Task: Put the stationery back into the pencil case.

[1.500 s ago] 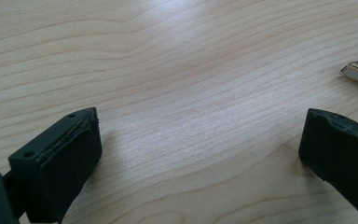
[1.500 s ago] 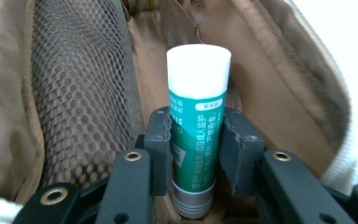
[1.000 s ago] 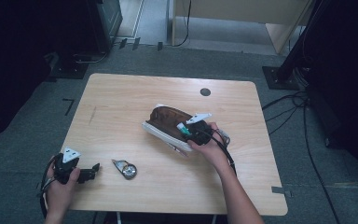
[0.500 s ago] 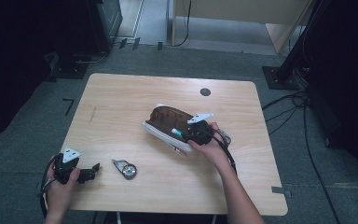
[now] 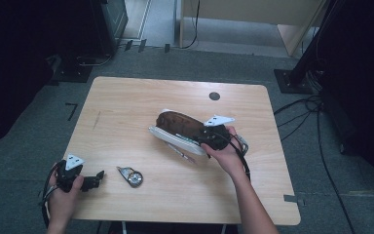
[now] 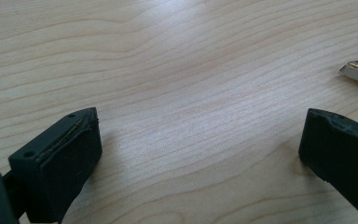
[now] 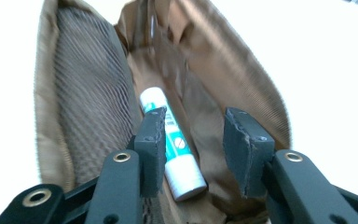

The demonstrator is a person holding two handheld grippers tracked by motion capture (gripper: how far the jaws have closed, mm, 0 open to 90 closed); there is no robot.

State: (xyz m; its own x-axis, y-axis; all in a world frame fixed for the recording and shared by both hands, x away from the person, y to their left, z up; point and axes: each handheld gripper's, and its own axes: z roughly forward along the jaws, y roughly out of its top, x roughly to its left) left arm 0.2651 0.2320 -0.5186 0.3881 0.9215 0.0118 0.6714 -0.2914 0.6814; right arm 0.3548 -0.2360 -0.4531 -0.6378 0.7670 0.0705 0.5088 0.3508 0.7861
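Nothing moved much since 1 second ago, right gripper [image 7: 193, 147] stayed at pouch [image 5: 177, 124] mouth near table [image 5: 126, 102] centre, jaws half open around nothing, white tube [image 7: 170, 144] inside pouch beside its left jaw, left gripper [image 6: 200, 154] rested at 7 o'clock corner, jaws wide open, empty.

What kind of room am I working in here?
Probably a lab or studio set up for recording, not a home. A lone wooden table stands on grey carpet, with cables trailing across the floor and black stands in a dark surround.
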